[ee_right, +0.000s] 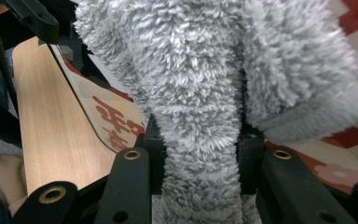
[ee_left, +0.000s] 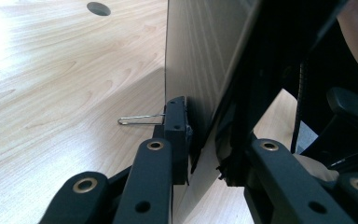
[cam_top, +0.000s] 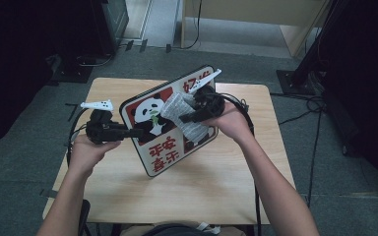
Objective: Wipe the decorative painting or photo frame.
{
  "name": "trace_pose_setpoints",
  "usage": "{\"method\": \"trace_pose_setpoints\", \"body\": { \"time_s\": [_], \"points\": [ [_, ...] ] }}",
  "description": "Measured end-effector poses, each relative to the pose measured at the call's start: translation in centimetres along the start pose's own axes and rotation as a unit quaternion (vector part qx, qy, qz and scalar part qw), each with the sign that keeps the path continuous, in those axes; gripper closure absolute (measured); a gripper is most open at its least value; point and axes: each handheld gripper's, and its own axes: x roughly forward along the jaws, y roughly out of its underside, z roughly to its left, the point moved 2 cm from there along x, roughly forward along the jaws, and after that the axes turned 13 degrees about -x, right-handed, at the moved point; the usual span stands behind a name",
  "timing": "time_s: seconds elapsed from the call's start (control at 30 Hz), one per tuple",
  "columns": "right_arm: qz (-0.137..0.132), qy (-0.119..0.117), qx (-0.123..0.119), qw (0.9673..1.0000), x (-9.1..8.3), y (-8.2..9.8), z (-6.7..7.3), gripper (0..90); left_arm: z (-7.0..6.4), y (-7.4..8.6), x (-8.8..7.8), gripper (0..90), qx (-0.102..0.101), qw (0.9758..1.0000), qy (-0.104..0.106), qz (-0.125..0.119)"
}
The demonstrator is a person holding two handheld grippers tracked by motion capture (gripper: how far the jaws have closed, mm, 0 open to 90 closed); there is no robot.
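Grey fleece cloth (ee_right: 200,116) being pinched tight between the jaws of the right gripper (cam_top: 193,117) and pressed against the printed face of the panda sign board (cam_top: 158,157). Board being held tilted above the wooden table (cam_top: 206,187), its left edge clamped by the left gripper (cam_top: 137,132), whose jaws are closing on that thin edge in the left gripper view. Likely wiping the board's face: probably best keeping the left clamp steady, dragging the cloth in even strokes along the surface, and keeping the bunched pile flat on the print rather than letting the black jaws scrape it. Hard to make out: much of the panda picture, being covered by cloth and hand; the board's far corner, being crossed by the gripper's white plate; the small wire clip (ee_left: 140,120) by the left jaw, purpose unclear.
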Motion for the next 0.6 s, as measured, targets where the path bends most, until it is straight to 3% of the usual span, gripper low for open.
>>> {"method": "trace_pose_setpoints", "body": {
  "time_s": [0.6],
  "points": [
    [0.001,-0.011,0.008,0.9999,1.4,1.7,0.5,65.8,0.0,0.0,0.0,77.0,0.0,1.0,0.0,0.0]
  ]
}}
